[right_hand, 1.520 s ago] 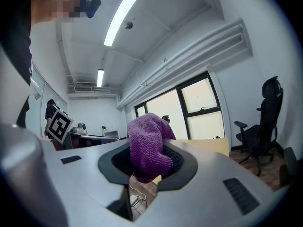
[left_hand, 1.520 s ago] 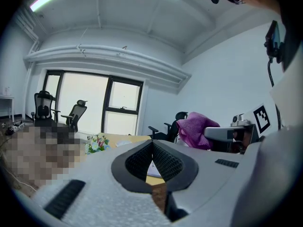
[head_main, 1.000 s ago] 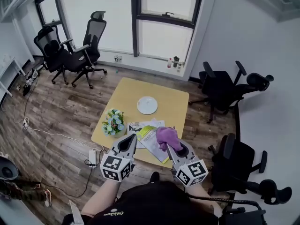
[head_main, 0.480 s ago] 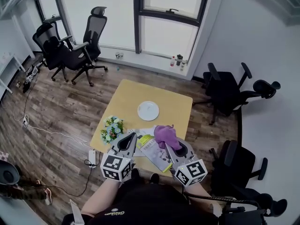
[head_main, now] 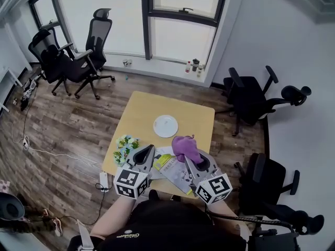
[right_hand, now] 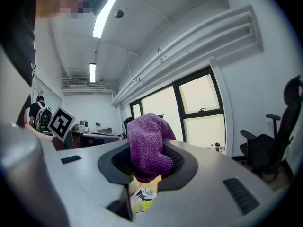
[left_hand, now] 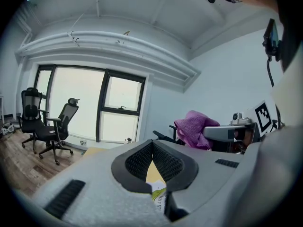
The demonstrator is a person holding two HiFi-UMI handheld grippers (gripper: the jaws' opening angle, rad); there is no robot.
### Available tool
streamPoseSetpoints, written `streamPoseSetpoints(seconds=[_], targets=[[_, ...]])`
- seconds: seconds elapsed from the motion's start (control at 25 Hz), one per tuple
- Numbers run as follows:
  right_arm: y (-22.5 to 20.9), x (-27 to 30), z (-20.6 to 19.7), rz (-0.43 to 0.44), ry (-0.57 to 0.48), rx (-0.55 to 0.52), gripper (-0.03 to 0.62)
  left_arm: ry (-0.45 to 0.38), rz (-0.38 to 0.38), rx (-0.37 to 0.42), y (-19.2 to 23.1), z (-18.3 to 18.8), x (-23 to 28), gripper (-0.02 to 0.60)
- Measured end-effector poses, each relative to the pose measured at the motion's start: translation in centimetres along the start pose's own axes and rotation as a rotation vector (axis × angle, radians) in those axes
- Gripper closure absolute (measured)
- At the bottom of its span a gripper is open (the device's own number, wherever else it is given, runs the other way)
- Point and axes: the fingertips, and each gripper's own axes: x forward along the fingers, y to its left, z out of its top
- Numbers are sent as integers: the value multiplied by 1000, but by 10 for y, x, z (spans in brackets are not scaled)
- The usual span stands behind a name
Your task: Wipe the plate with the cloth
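One round white plate (head_main: 165, 125) lies mid-bench (head_main: 137, 106), far of the two grippers; probably glossy ceramic, too small to confirm. One purple cloth (right_hand: 147, 148), fuzzy and bunched, is pinched in the right gripper (head_main: 191, 160) fingers over the near bench edge. Left gripper (left_hand: 152, 142) fingers pressed together at the tips, holding nothing.
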Motion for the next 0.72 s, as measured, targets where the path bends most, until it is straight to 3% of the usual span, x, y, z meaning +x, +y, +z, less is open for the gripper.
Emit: streamPoseSetpoints(seconds=[0.28,0.72], targets=[[0,19,-17,11,39,22,502,37,4,-20,13,-12,5,574],[8,32,-96,28,223,106,502,187,-1,-87,24,-88,10,574]])
